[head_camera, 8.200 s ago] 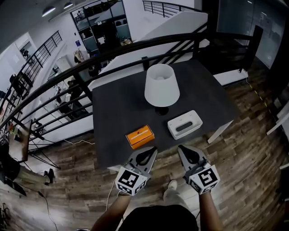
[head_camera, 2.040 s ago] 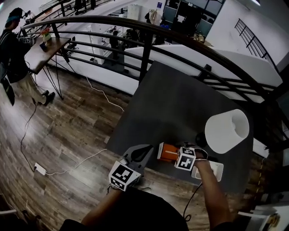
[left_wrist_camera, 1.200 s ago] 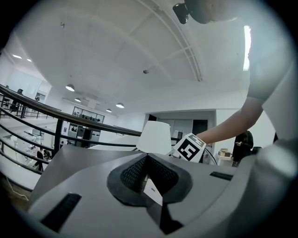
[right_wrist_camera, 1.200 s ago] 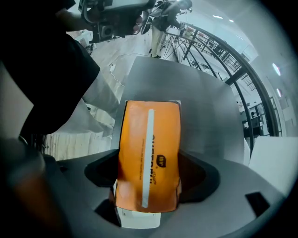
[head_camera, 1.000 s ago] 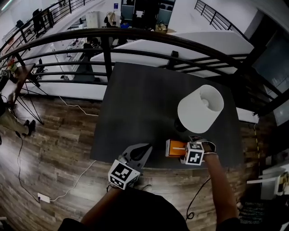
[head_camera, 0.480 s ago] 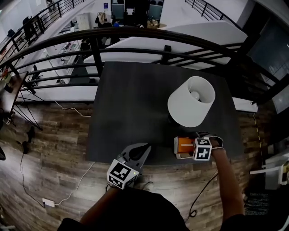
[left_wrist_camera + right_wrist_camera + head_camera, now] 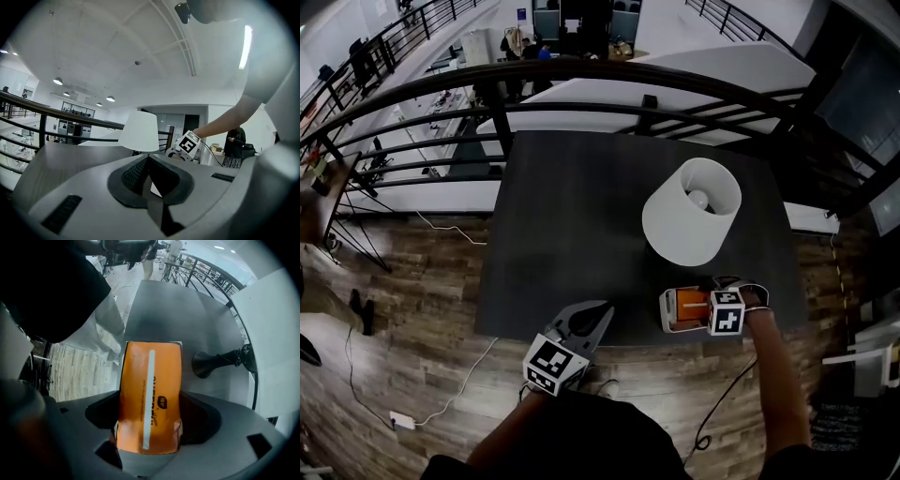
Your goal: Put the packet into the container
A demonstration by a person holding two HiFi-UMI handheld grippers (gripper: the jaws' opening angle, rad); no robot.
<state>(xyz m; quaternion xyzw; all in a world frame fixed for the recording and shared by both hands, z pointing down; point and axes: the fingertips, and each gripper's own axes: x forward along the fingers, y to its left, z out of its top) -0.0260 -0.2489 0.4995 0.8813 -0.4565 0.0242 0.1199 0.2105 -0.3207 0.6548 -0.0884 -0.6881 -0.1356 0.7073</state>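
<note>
A white-shaded table lamp (image 7: 692, 211) stands on the dark grey square counter (image 7: 572, 225); a black metal railing (image 7: 581, 73) curves behind it.

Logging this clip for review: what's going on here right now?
A person works two handheld grippers at a dark grey table. The right gripper is clamped on a flat orange packet, holding it over a white rectangular container at the table's near edge, beside a white-shaded lamp. The packet is not yet released. The left gripper waits off the table edge, jaws together, empty.
</note>
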